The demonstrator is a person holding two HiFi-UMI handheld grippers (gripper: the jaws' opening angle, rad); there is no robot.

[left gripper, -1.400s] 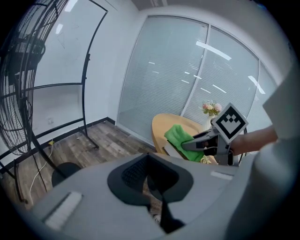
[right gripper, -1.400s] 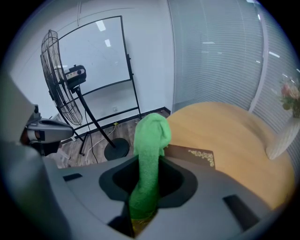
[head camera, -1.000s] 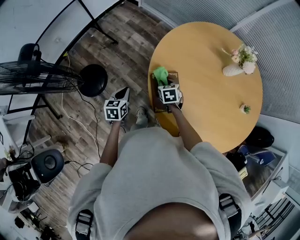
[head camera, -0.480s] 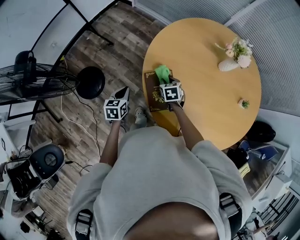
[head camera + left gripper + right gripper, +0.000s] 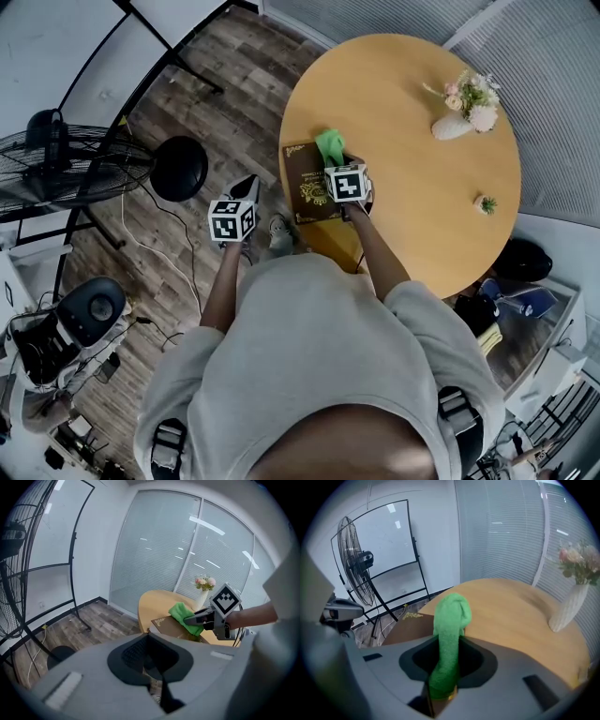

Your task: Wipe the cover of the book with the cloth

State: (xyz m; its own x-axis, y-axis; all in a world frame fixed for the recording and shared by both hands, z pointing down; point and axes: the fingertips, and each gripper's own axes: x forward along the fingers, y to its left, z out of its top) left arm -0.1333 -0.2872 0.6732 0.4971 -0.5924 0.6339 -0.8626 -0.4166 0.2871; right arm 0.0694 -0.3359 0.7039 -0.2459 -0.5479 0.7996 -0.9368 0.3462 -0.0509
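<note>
Since a second ago your right gripper [image 5: 336, 165] has slid with the cloth [image 5: 329, 146] toward the right side of the book [image 5: 305, 183], so more of the cover now shows on its left. The book lies flat near the left rim of the round table [image 5: 422, 122]. Its long axis runs away from you and tilts slightly, roughly along that rim.

Your right gripper's jaws are clamped on the cloth. Its free end bulges out past the tips and rests on the far part of the cover. Your left gripper [image 5: 244, 190] hangs off the table over the floor [image 5: 225, 94], well apart from the book. Its jaws look pressed together on nothing.

The tabletop is plain light wood. On its far right side a white vase [image 5: 450, 127] holds pale flowers [image 5: 473, 94], and a small green sprig [image 5: 485, 204] lies nearer the right edge. The floor is dark wood plank with a cable trailing across it. A big black fan [image 5: 66, 169] stands to your left beside a round black base [image 5: 178, 169]. Slatted blinds [image 5: 154, 550] cover the glass wall behind the table.

The book has a dark brown cover with a gold ornament at its middle and small gold lettering near the far end. The cloth is bright green and fuzzy, bunched into a thick roll.
</note>
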